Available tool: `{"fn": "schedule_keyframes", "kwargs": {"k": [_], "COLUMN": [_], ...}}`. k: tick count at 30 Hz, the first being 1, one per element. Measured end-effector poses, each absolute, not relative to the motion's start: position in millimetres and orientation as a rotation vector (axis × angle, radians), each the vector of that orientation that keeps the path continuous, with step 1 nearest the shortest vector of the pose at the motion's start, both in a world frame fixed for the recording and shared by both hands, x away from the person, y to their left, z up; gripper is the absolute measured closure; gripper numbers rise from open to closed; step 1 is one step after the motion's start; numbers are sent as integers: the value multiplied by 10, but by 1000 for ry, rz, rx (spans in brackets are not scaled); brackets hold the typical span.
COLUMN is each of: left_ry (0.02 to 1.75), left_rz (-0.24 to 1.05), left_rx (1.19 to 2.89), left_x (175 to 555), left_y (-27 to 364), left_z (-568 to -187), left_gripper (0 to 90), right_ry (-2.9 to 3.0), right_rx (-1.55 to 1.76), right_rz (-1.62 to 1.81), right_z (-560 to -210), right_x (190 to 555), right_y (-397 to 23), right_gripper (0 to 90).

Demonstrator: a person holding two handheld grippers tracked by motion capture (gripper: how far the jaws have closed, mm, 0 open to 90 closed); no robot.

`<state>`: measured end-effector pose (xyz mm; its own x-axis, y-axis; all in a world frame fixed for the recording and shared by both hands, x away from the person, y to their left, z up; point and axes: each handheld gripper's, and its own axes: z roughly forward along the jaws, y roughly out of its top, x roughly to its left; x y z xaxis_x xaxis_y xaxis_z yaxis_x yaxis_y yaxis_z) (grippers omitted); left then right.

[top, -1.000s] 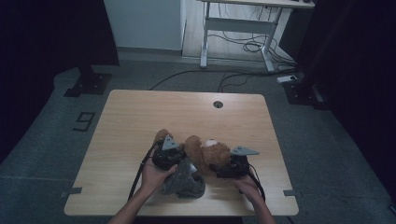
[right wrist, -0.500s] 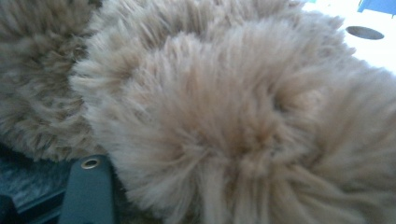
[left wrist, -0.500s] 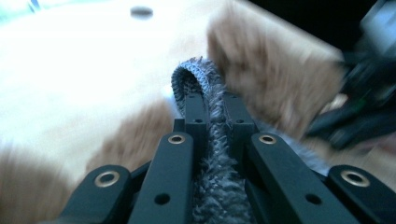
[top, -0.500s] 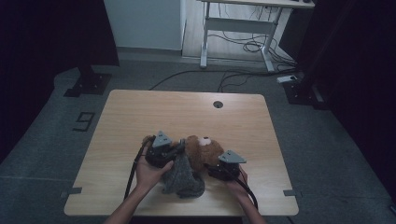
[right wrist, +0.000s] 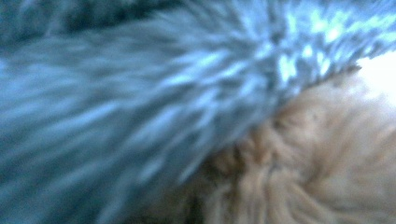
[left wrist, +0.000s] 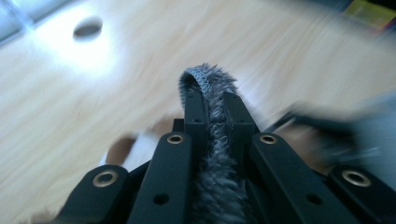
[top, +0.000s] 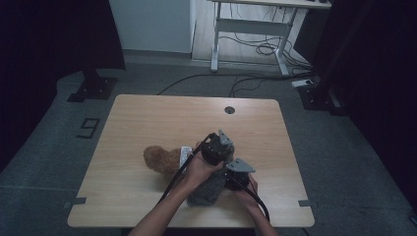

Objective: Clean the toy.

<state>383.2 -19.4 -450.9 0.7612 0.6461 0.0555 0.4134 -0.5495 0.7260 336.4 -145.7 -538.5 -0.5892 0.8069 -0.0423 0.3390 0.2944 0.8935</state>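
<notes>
On the worktop (top: 147, 118), toward its near edge and about midway across, lay two soft toys touching each other. The furry plush (top: 162, 160) sat to the left and slightly farther back; the shaggy plush (top: 206, 191) lay to its right, nearer the person. The left gripper (top: 216, 147) was above the far end of the shaggy plush, a strip of it between the jaws. The right gripper (top: 235, 173) sat just right of it, against the shaggy plush. A round hole (top: 229, 109) lay near the worktop's far edge, well behind them.

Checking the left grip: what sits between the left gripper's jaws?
A strip of grey fur fabric with a looped edge, pinched between the left gripper's jaws, in the left gripper view.
</notes>
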Motion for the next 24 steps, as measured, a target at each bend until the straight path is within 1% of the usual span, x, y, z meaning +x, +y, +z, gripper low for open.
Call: {"fn": "schedule_keyframes", "kwargs": {"k": [2, 6, 9, 11, 12, 14, 17, 20, 22, 24], "left_ry": [826, 852, 916, 976, 996, 1048, 1107, 1164, 1206, 1242], "left_rz": [340, 380, 468, 399, 394, 418, 444, 491, 463, 484], "left_rx": [2154, 2110, 2109, 2047, 2026, 1997, 1995, 2010, 1992, 2008], "left_x": [3843, 3771, 3729, 3737, 3732, 3715, 3697, 3676, 3684, 3677], "left_y": [-67, 254, 618, 910, 1012, 1289, 1556, 1800, 1924, 2042], "left_z": [-4508, -4432, -4424, -4443, -4444, -4443, -4477, -4539, -4581, -4622], "left_gripper": [821, 823, 825, 825, 824, 822, 822, 822, 821, 820], "right_ry": [2082, 2079, 2078, 2080, 2078, 2074, 2072, 2073, 2073, 2074], "right_rx": [1035, 1052, 1068, 1064, 1058, 1054, 1058, 1061, 1062, 1062], "right_rz": [1260, 1266, 1278, 1279, 1273, 1268, 1274, 1276, 1279, 1280], "right_z": [-5413, -5402, -5402, -5400, -5397, -5394, -5399, -5399, -5400, -5399], "right_x": [3371, 3370, 3381, 3376, 3367, 3355, 3356, 3358, 3358, 3360], "right_y": [-1477, -1486, -1501, -1503, -1496, -1487, -1493, -1495, -1497, -1499], "right_gripper": [332, 331, 330, 330, 331, 330, 330, 329, 328, 326]}}
